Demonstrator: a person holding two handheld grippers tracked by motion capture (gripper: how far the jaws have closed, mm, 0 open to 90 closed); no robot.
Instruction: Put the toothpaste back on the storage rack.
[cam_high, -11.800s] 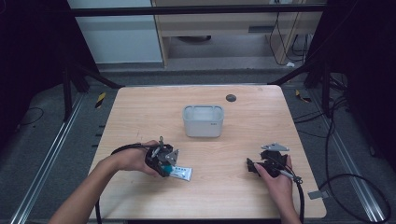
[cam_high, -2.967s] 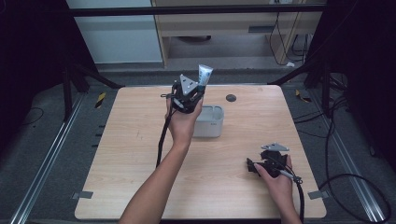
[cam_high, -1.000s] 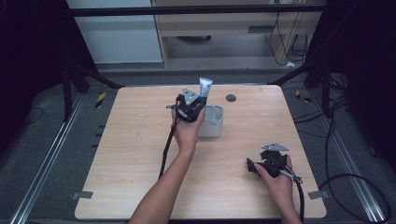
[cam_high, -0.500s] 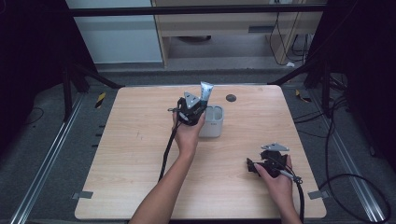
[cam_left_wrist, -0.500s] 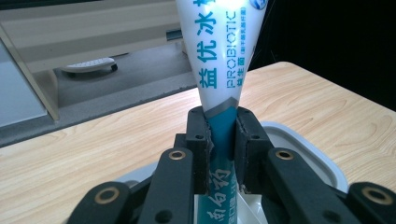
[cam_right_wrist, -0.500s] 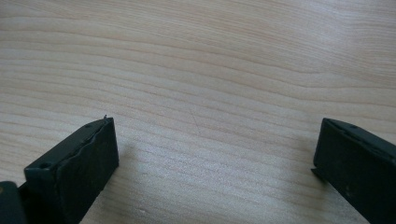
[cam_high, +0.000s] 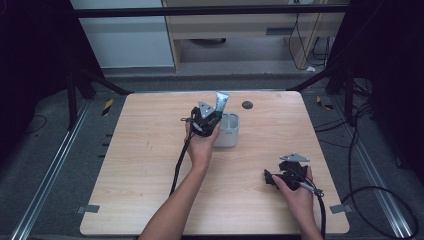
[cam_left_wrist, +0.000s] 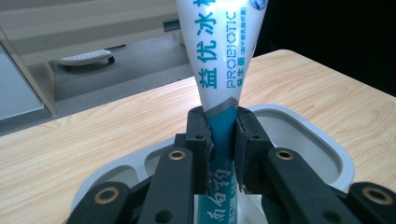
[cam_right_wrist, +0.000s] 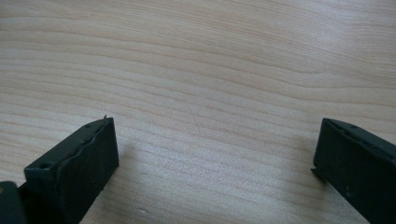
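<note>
At the near right of the table (cam_high: 140, 200), the right gripper (cam_high: 274, 178) lies low on the wood in the person's hand. In the right gripper view its jaws stand wide apart with only bare grain between them, so it is released and idle.

Farther in, around mid-table, the left gripper (cam_high: 214, 111) is clenched on a toothpaste tube (cam_high: 221, 101). In the left gripper view the two black pads press on the tube's teal lower body (cam_left_wrist: 223, 135), just below where the print turns white.

The tube stands almost upright, its long axis near vertical. The flat crimped end points up and leans slightly toward the far right, and the lower end points down into the white plastic container (cam_high: 231, 142) that sits just right of the hand. The container's rounded rim (cam_left_wrist: 299, 122) rings the gripper's jaws below the tube, so the bottom of the tube seems to hang inside or just over the opening; whether it touches the floor of the container cannot be told.

The step in hand looks like setting the tube into the container. The next move would call for easing it down until its lower end rests inside, keeping the axis clear of the rim, and only then letting the jaws part, lest the tall tube tip out or drag the light container along.

Beyond, a small dark disc (cam_high: 247, 105) lies near the far edge, apart from everything.
</note>
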